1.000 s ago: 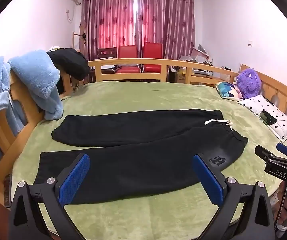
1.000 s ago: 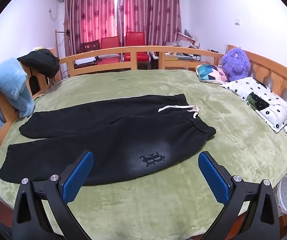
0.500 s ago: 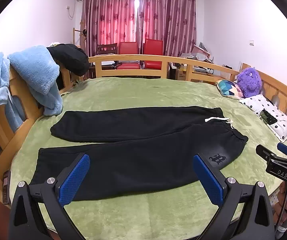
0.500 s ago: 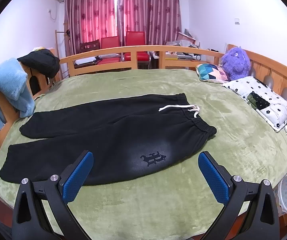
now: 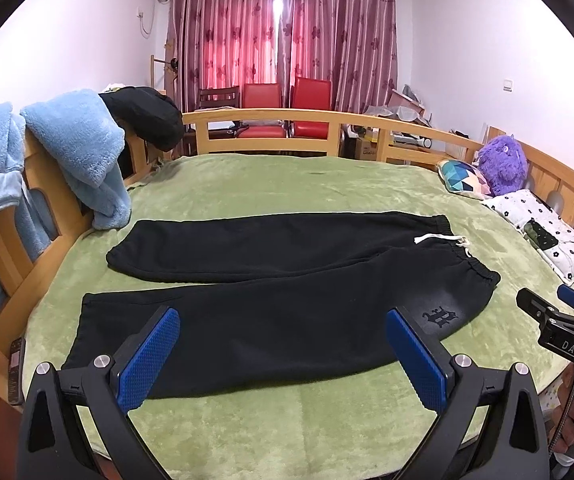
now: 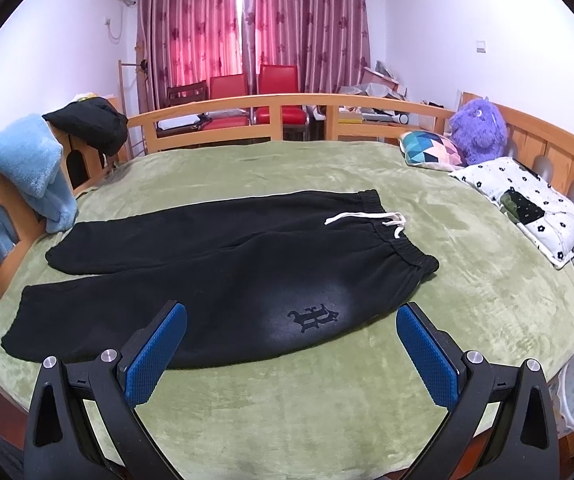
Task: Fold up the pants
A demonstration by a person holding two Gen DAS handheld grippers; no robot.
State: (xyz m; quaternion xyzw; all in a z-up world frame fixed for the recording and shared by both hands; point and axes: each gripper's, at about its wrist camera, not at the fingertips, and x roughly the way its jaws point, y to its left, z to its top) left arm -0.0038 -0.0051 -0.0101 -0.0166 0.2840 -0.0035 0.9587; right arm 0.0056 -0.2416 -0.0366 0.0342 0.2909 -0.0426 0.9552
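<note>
A green blanket covers the bed. By its right edge lie a geometric cushion, a purple plush toy and a flowered pillow; blue fleece drapes the left rail.

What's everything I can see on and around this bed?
pants: one, black, spread flat on the blanket, waistband right
drawstring: one, white, at the waistband
blanket: one, green, covering the bed
pillows: two, one white with flowers, one multicoloured, right side
plush toy: one, purple, far right corner
fleece: light blue, on left rail
chairs: two red, beyond far rail
curtains: maroon, back wall
left gripper: black, blue pads, open
right gripper: same, open
</note>
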